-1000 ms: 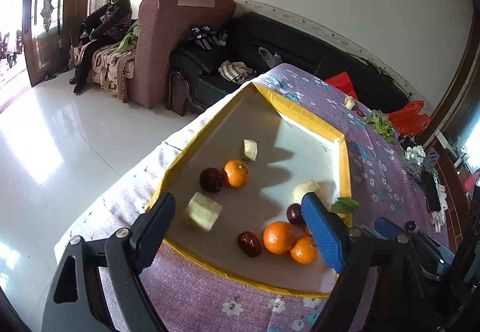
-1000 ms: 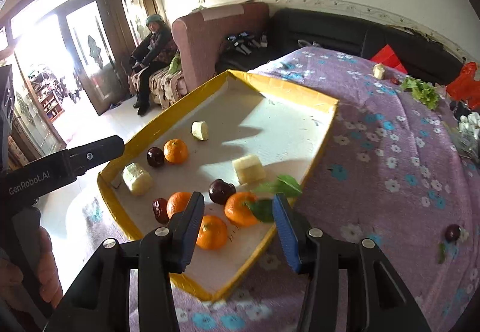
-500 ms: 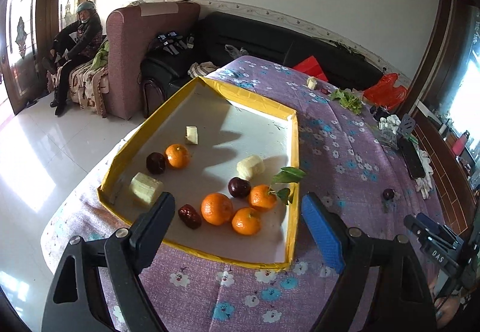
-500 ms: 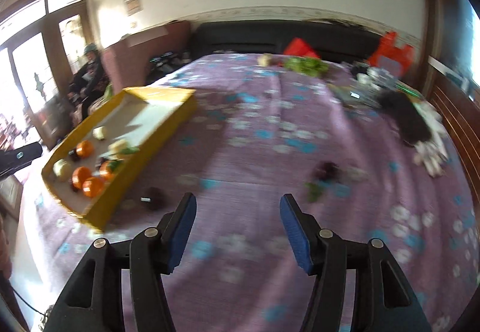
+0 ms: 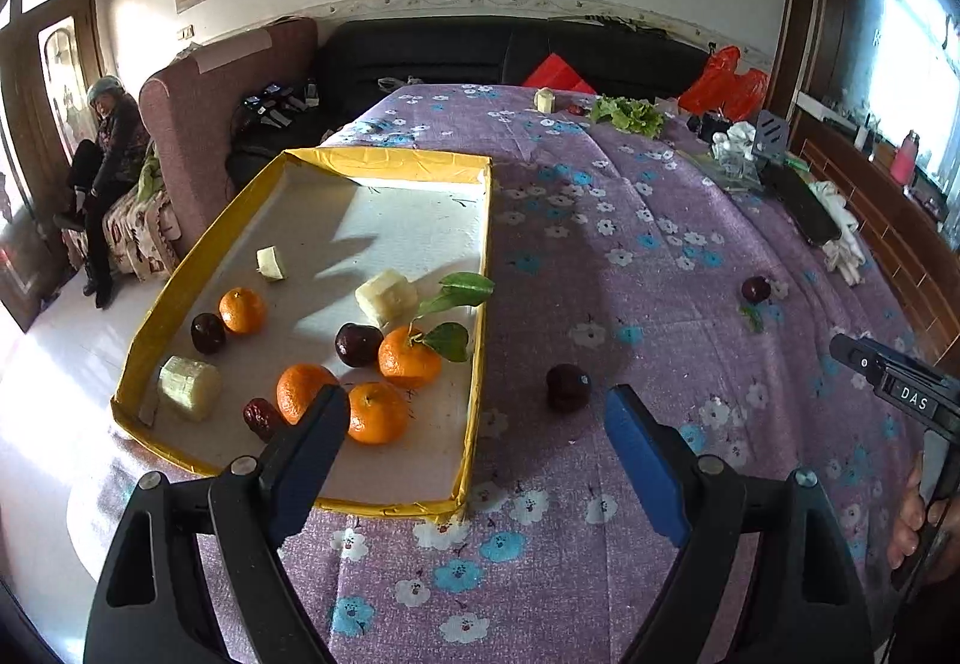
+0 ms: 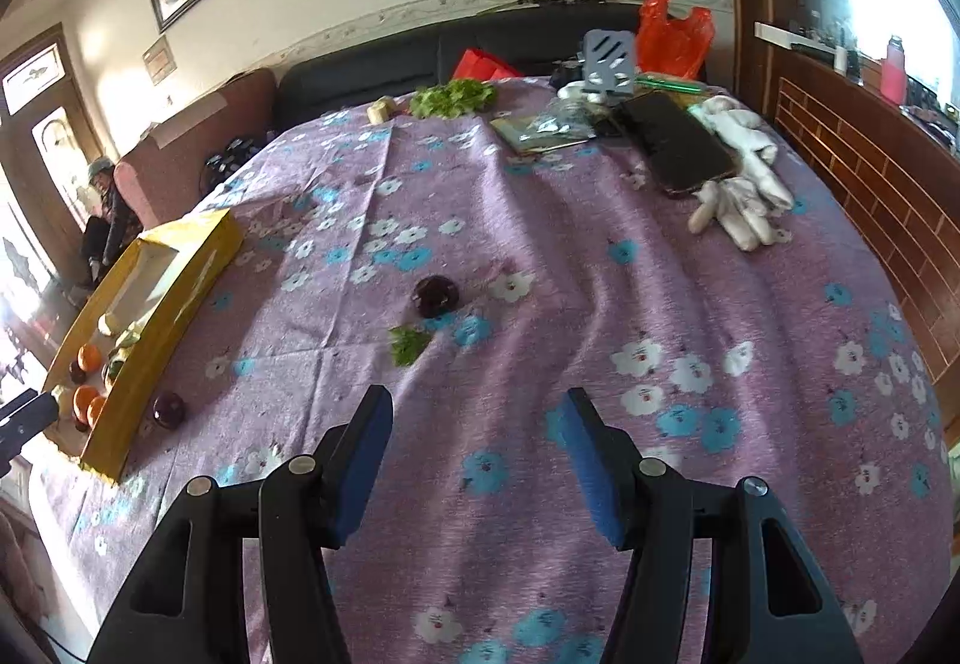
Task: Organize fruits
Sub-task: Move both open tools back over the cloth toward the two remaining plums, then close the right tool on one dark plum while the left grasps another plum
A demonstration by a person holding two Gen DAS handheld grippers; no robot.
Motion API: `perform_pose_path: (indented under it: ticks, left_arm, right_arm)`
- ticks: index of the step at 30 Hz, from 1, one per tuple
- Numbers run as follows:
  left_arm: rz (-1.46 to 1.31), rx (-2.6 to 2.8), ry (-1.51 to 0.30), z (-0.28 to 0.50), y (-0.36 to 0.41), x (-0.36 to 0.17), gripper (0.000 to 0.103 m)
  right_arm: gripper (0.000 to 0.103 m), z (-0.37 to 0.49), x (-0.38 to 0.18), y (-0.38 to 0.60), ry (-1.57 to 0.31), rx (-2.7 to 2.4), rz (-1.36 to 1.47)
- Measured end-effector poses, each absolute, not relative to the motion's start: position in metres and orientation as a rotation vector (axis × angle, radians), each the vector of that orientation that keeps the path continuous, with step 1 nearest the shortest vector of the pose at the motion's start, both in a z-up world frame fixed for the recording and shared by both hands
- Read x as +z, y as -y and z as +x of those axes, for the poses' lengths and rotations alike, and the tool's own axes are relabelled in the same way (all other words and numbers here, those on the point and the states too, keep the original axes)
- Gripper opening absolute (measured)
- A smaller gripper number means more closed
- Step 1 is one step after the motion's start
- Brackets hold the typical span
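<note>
A yellow-rimmed tray (image 5: pixel 483 268) holds several oranges (image 5: pixel 408 358), dark plums (image 5: pixel 357 343), pale fruit chunks (image 5: pixel 387 295) and a red date (image 5: pixel 261 418). A dark plum (image 5: pixel 567 385) lies on the purple floral cloth just right of the tray; it also shows in the right wrist view (image 6: pixel 168 409). Another plum (image 5: pixel 756 289) lies farther right, and shows in the right wrist view (image 6: pixel 437 295) beside a green leaf (image 6: pixel 408 343). My left gripper (image 5: pixel 477 439) is open and empty, above the near plum. My right gripper (image 6: pixel 474 454) is open and empty, short of the far plum.
At the table's far end lie lettuce (image 6: pixel 453 97), a black phone (image 6: pixel 675 142), white gloves (image 6: pixel 741 172), an orange bag (image 6: pixel 669 34) and a pale chunk (image 5: pixel 543 99). A black sofa (image 5: pixel 480 52) and a seated person (image 5: pixel 111 148) are beyond the table.
Both grippers have swung right, away from the tray. The right gripper turned from over the tray to the open cloth, and both stayed open and empty.
</note>
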State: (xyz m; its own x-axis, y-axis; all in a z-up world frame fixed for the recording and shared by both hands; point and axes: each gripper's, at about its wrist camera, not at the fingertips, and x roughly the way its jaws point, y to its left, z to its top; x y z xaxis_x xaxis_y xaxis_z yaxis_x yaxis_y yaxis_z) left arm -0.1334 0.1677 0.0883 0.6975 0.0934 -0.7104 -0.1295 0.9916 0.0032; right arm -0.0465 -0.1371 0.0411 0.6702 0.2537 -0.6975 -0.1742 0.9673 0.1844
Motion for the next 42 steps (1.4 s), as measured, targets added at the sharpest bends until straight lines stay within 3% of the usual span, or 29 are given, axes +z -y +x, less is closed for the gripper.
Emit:
perform_pose_path:
  ticks: [20, 31, 33, 35, 37, 42]
  left_arm:
    - [0.036, 0.159, -0.825, -0.128, -0.160, 0.075, 0.086]
    - [-0.230, -0.004, -0.785, -0.131, -0.214, 0.092, 0.086]
    - [-0.235, -0.037, -0.789, -0.132, -0.211, 0.091, 0.076]
    - [-0.197, -0.091, -0.811, -0.129, -0.196, 0.087, 0.049]
    - [-0.161, -0.157, -0.837, -0.124, -0.177, 0.081, 0.044]
    - [-0.056, -0.184, -0.861, -0.103, -0.138, 0.070, 0.044]
  right_arm:
    - [0.065, -0.042, 0.030, 0.115, -0.825, 0.290, 0.068]
    - [0.066, -0.032, 0.032, 0.122, -0.836, 0.286, 0.071]
    - [0.067, -0.026, 0.033, 0.123, -0.839, 0.285, 0.077]
    - [0.068, -0.018, 0.035, 0.123, -0.845, 0.292, 0.089]
    - [0.068, -0.007, 0.037, 0.120, -0.848, 0.299, 0.098]
    - [0.068, 0.027, 0.043, 0.112, -0.838, 0.335, 0.151]
